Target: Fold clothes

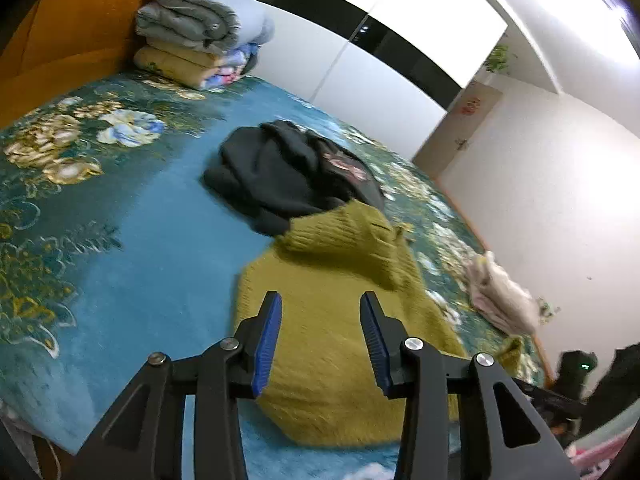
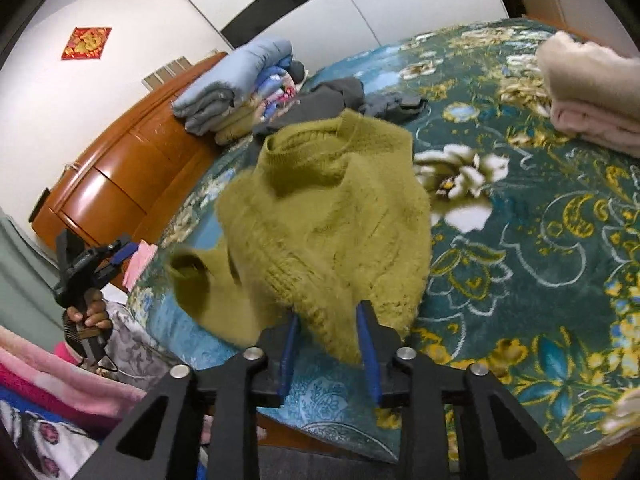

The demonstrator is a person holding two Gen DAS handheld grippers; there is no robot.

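Observation:
An olive-green knitted sweater (image 1: 340,248) (image 2: 328,216) lies bunched on the teal floral bedspread (image 1: 160,240) (image 2: 520,280), collar away from me. My left gripper (image 1: 321,296) hovers open over the sweater's near part, nothing between its blue pads. My right gripper (image 2: 329,312) is open at the sweater's ribbed hem, which reaches between the fingers without being pinched. In the right wrist view the left gripper (image 2: 120,254) shows at the bed's edge, held by a hand (image 2: 90,312). A crumpled dark garment (image 1: 280,176) (image 2: 320,100) lies just beyond the sweater.
A folded cream-pink garment (image 1: 500,292) (image 2: 588,92) rests near one bed edge. Folded quilts (image 1: 200,40) (image 2: 236,88) are stacked against the wooden headboard (image 1: 80,20) (image 2: 120,168). White wardrobe doors (image 1: 360,80) stand behind the bed. Pink bedding (image 2: 60,380) lies beside it.

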